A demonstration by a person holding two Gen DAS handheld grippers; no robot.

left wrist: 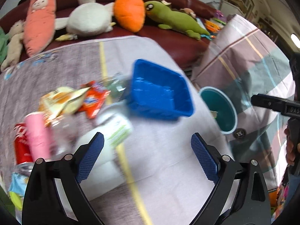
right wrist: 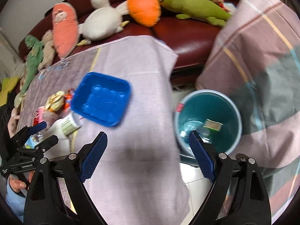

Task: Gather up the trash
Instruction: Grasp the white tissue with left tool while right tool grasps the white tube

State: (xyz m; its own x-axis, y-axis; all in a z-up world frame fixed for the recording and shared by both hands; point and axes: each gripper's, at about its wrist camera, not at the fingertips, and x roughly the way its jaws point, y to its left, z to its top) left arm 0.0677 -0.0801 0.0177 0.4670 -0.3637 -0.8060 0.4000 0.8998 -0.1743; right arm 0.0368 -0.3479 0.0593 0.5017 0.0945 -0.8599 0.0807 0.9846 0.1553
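We've got a few bits in the bin point(right wrist: 207, 120), most trash point(left wrist: 61, 103) still on table, both grippers point(left wrist: 147, 146) point(right wrist: 148, 144) spread, empty.

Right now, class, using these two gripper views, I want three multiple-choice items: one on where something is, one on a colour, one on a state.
1. Where is the trash bin?
A. On the sofa
B. On the floor beside the cloth-covered table
C. On the table, inside the tray

2. What colour is the empty tray on the table?
A. Blue
B. Red
C. Yellow

3. How do the right gripper and left gripper stand?
A. Both shut on wrappers
B. One open, one shut on a can
C. Both open, holding nothing

Answers:
1 B: the right wrist view shows the bin on the tiled floor off the table's edge.
2 A: the tray is plainly blue in both views.
3 C: each view shows the jaws spread wide with nothing between the pads.
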